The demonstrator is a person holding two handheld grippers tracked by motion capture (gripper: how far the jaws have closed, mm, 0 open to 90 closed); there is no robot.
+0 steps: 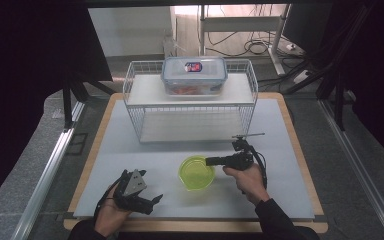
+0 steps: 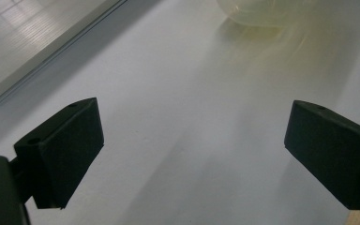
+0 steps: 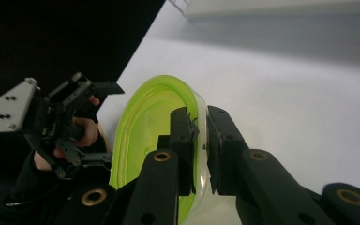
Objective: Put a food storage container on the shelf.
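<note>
A yellow-green translucent bowl sat on the white bench, a little toward six o'clock from the bench's middle. The right tool reached it from the three o'clock side, its body held level in the person's right hand. In the right gripper view the two black jaws stood nearly together with the bowl's thin wall pinched between their pads, one jaw inside the bowl and one outside; the tool was closed on the rim of the bowl.

The left tool lay low at about seven o'clock on the bench, near its front edge, held in the left hand. Its jaws stood wide apart over bare bench surface with nothing between them, and the left gripper view caught the bowl's pale lower edge well beyond them at twelve o'clock.

Toward twelve o'clock on the bench stood a white wire rack with a flat shelf. On that shelf rested a clear storage box with a blue-edged clip lid, with something orange-red showing through its wall.
</note>
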